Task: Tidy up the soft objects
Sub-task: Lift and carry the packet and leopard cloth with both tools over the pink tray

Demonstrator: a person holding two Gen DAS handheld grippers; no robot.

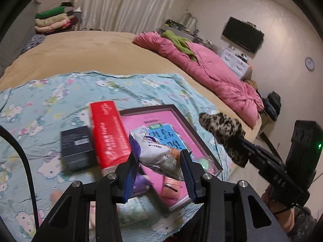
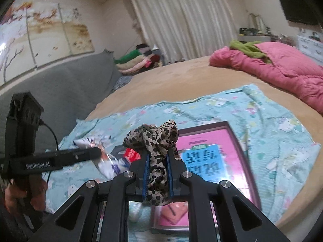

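Note:
My left gripper is shut on a white and purple soft packet, held above a pink framed board on the bed. The packet also shows in the right wrist view. My right gripper is shut on a leopard-print cloth, lifted over the same pink board. In the left wrist view the leopard cloth hangs from the right gripper at the right, beyond the board's edge.
A red box and a dark box lie on the teal cartoon-print sheet. A pink quilt with a green cloth lies at the bed's far right. Folded clothes are stacked far left.

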